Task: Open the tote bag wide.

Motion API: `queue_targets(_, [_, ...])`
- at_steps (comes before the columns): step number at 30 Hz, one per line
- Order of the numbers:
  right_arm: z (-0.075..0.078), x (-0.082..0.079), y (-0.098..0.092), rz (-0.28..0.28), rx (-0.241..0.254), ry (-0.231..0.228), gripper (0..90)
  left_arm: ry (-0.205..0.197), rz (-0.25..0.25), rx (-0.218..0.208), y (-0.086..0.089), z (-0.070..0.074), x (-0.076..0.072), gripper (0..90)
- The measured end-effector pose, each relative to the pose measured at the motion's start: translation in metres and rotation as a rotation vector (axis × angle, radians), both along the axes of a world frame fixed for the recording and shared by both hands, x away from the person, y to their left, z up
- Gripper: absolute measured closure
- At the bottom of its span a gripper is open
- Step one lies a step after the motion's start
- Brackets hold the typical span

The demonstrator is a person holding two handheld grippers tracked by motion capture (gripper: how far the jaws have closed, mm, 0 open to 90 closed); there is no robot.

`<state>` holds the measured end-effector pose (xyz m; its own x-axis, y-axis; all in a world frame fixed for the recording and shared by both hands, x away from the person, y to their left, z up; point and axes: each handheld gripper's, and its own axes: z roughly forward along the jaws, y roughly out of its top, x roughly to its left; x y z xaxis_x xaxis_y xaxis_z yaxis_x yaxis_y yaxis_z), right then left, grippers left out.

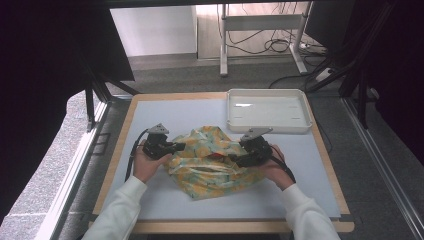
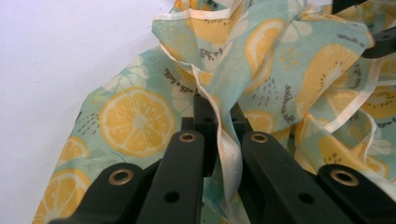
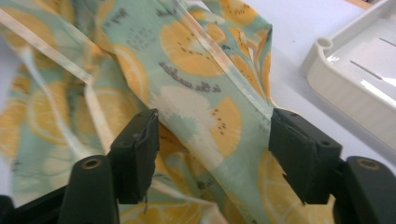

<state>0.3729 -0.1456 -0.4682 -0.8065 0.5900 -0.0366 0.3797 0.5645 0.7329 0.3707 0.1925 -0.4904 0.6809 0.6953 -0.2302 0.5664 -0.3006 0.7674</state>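
A crumpled cloth [image 1: 210,167] printed with orange slices on pale green lies in the middle of the table. My left gripper [image 1: 179,146] lies at its left edge, shut on a cream hem fold of the cloth [image 2: 135,116]; in the left gripper view the jaws of that gripper [image 2: 219,112] pinch the hem tightly. My right gripper [image 1: 233,159] lies on the cloth's right side. Its jaws stand wide apart in the right gripper view [image 3: 212,140], with a ridge of cloth [image 3: 196,60] running between them and not pressed by the pads.
A white tray [image 1: 267,129] stands at the back right of the pale blue mat [image 1: 305,190], close to the right gripper; its corner [image 3: 327,56] shows in the right gripper view. The table's wooden edge frames the mat.
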Motion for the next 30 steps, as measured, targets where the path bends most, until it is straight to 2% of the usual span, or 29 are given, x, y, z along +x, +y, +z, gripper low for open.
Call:
queue_targets(4, [-0.004, 0.004, 0.005, 0.006, -0.025, -0.006, 43.9, -0.001, 0.002, -0.001, 0.000, 0.000, 0.000, 89.7])
queue_targets(11, [-0.009, 0.006, 0.012, 0.019, -0.063, -0.013, 49.8, -0.001, 0.003, -0.009, 0.001, 0.001, 0.000, 89.7])
queue_targets(16, [-0.011, 0.008, 0.013, 0.018, -0.070, 0.001, 67.1, 0.000, 0.002, -0.008, 0.001, 0.001, 0.000, 89.7])
queue_targets(21, [-0.010, 0.009, 0.011, 0.023, -0.043, 0.009, 78.9, 0.002, -0.002, -0.004, 0.001, 0.000, 0.000, 89.6])
queue_targets(30, [0.001, 0.011, 0.002, 0.000, 0.070, 0.000, 87.7, 0.000, -0.005, -0.003, -0.001, 0.000, 0.000, 89.5])
